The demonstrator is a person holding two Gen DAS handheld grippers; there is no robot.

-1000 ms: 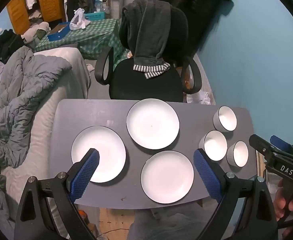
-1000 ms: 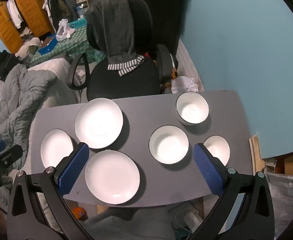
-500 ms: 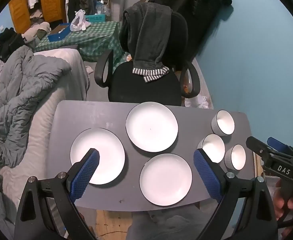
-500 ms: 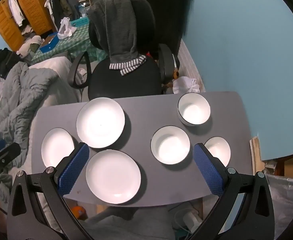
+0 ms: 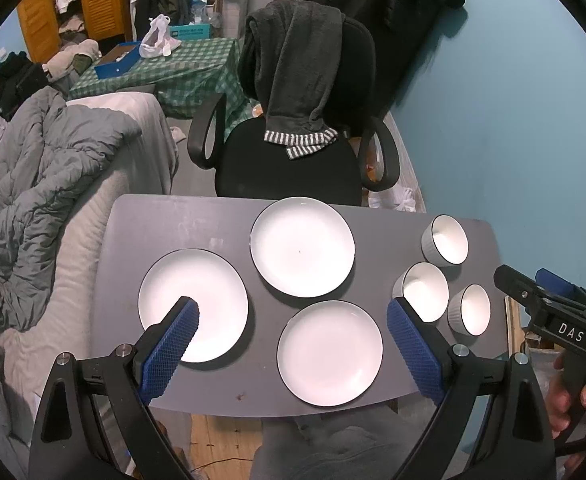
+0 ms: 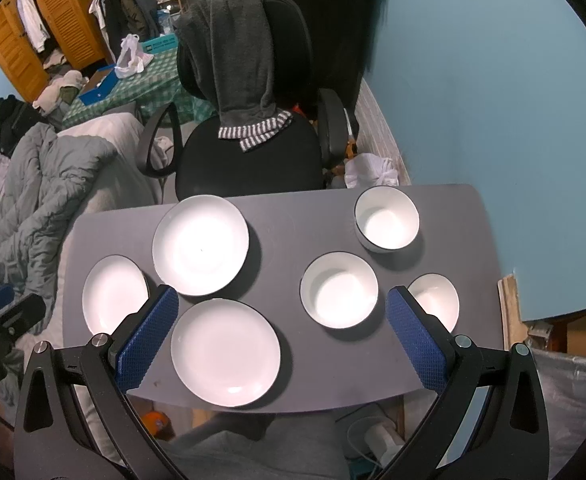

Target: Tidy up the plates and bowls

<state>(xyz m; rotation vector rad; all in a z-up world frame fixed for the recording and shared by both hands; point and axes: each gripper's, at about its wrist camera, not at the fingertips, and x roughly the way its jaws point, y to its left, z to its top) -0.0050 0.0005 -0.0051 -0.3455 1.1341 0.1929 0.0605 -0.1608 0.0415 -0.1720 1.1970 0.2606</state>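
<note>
I have three white plates on the left half of the desk (image 5: 141,232) and three white bowls on the right, none stacked yet. The near plate (image 5: 330,353) lies just ahead of my left claw (image 5: 293,336), the left plate (image 5: 193,305) under its left finger, the far plate (image 5: 302,246) beyond. The middle bowl (image 6: 339,290) lies ahead of my right claw (image 6: 279,334), the near bowl (image 6: 437,300) beside its right finger, the far bowl (image 6: 386,218) by the back edge. Both claws hang wide open, empty, above the desk. Being round, the plates favour no approach; I judge the left claw the nearer one for them. Bare desk separates the two groups.
</note>
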